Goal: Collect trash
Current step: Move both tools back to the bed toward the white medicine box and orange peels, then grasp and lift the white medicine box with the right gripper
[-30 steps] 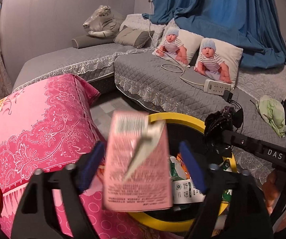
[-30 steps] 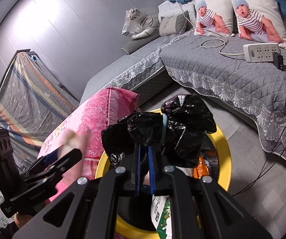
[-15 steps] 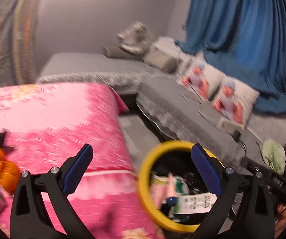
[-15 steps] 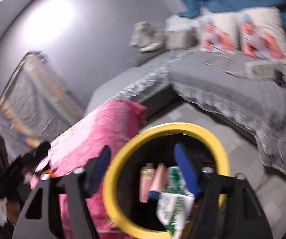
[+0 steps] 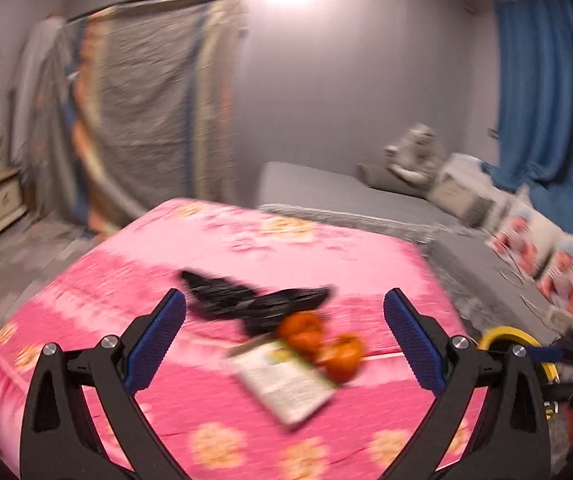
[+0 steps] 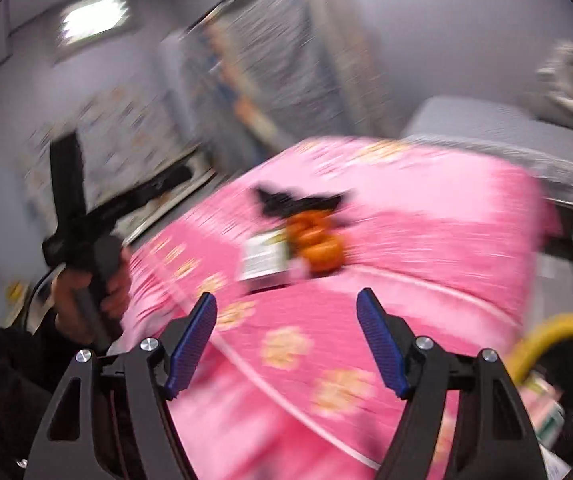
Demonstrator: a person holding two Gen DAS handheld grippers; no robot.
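Observation:
On the pink flowered cloth lie a crumpled black plastic bag, orange peels and a white and green carton. My left gripper is open and empty, just short of them. My right gripper is open and empty, below the same bag, peels and carton. The yellow-rimmed bin shows at lower right in the left wrist view and in the right wrist view, with cartons inside.
A grey quilted sofa with cushions and baby-print pillows runs behind and right of the table. Blue curtains hang at the right. A covered rack stands at the back wall. The hand holding the left gripper shows at left.
Both grippers opened and dropped their trash, a pink carton and a black bag, into the yellow bin. Both then swung left from the bin toward the pink table.

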